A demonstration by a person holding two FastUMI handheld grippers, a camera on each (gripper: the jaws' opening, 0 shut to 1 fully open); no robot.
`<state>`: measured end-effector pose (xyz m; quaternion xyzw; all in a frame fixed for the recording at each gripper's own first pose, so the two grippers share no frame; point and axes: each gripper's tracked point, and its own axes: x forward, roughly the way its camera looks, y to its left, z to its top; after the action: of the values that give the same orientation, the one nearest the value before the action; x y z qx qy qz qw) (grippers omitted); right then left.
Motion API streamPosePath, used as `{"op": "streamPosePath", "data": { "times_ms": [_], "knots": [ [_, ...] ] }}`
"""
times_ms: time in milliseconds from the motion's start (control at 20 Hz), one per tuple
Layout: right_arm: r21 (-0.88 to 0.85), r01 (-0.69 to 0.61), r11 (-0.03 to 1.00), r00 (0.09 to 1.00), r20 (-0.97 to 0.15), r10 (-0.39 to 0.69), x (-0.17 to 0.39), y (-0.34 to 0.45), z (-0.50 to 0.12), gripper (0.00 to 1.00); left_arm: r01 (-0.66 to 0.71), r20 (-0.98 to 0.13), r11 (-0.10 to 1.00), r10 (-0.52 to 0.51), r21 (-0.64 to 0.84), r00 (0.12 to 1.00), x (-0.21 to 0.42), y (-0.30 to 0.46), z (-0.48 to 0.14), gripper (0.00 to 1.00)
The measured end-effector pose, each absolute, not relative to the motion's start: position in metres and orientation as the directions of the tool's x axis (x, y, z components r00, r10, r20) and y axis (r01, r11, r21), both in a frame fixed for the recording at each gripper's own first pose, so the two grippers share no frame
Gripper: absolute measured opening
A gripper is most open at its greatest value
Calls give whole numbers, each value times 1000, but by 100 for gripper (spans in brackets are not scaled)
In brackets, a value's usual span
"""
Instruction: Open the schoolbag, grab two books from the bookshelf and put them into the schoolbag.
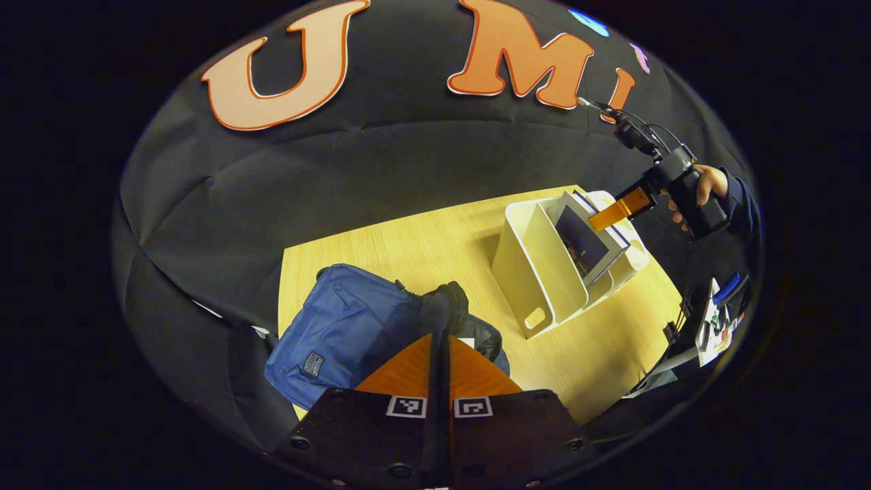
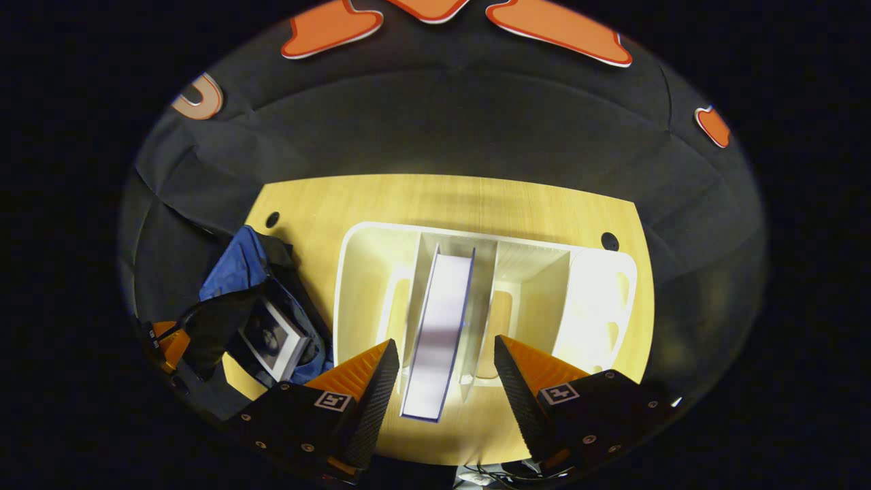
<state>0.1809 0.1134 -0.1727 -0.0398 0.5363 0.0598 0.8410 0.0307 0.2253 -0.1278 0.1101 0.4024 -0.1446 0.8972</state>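
**Right gripper poised over the shelved book, left gripper pinching the bag's flap**

In the right gripper view, the right gripper hangs above the white bookshelf, its jaws spread wide with one finger on each side of an upright book. The book stands on edge in the shelf's middle compartment, its pale page block facing the camera, and neither finger touches it. The bookshelf sits on the wooden tabletop. To the left lies the blue schoolbag, open, with a second book resting inside its mouth.

In the left gripper view, the left gripper has its jaws drawn together on a dark fold of fabric at the schoolbag's opening; the black flap rises straight from between the fingers. The schoolbag lies at the near left corner of the tabletop. Farther off to the right stands the bookshelf, with the book leaning in it. Just above that book is the right gripper, held by a hand in a dark sleeve.
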Motion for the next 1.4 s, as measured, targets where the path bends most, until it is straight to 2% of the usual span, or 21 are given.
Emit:
{"op": "streamPosePath", "data": {
  "times_ms": [150, 200, 250, 300, 350, 400, 450, 500, 800, 850, 900, 950, 1200, 1400],
  "knots": [
    [14, -124, 992, 342, -938, 56, 184, 125, -188, 76, 341, -756, 938, -178, 63, 630, 31, 225, -131, 1],
    [-2, -118, 993, 328, -944, 37, 187, 124, -193, 70, 337, -756, 940, -179, 59, 630, 31, 226, -131, 1],
    [-19, -114, 993, 314, -949, 18, 190, 119, -195, 56, 339, -755, 939, -181, 58, 630, 30, 226, -132, 1],
    [-35, -114, 993, 300, -954, 0, 191, 117, -197, 57, 338, -753, 940, -182, 56, 632, 30, 227, -130, 1],
    [-54, -114, 992, 287, -958, -19, 191, 113, -197, 43, 337, -753, 940, -184, 54, 632, 29, 228, -131, 1],
    [-69, -108, 992, 282, -959, -36, 193, 112, -197, 45, 334, -751, 941, -184, 51, 634, 29, 229, -131, 1],
    [-78, -99, 992, 269, -962, -49, 191, 109, -193, 33, 332, -752, 942, -187, 46, 632, 28, 229, -131, 1],
    [-68, -81, 994, 253, -966, -45, 190, 109, -195, 37, 333, -751, 942, -192, 40, 632, 29, 229, -132, 1],
    [-22, -66, 998, 246, -969, -5, 172, 94, -156, 31, 337, -750, 941, -211, 17, 627, 28, 228, -135, 1],
    [-20, -72, 997, 259, -966, 0, 168, 91, -145, 39, 338, -751, 941, -211, 18, 626, 28, 229, -135, 1],
    [-13, -71, 997, 275, -961, 7, 166, 91, -134, 39, 341, -749, 940, -211, 20, 628, 29, 227, -134, 1],
    [-1, -72, 997, 292, -956, 20, 163, 89, -121, 30, 343, -750, 939, -211, 22, 627, 28, 227, -134, 1],
    [86, -48, 995, 379, -920, 98, 138, 82, -63, 29, 353, -748, 935, -209, 36, 630, 27, 228, -130, 1],
    [231, -23, 973, 477, -853, 214, 116, 90, -25, 29, 341, -745, 940, -208, 28, 634, 28, 229, -128, 1]
  ]
}}
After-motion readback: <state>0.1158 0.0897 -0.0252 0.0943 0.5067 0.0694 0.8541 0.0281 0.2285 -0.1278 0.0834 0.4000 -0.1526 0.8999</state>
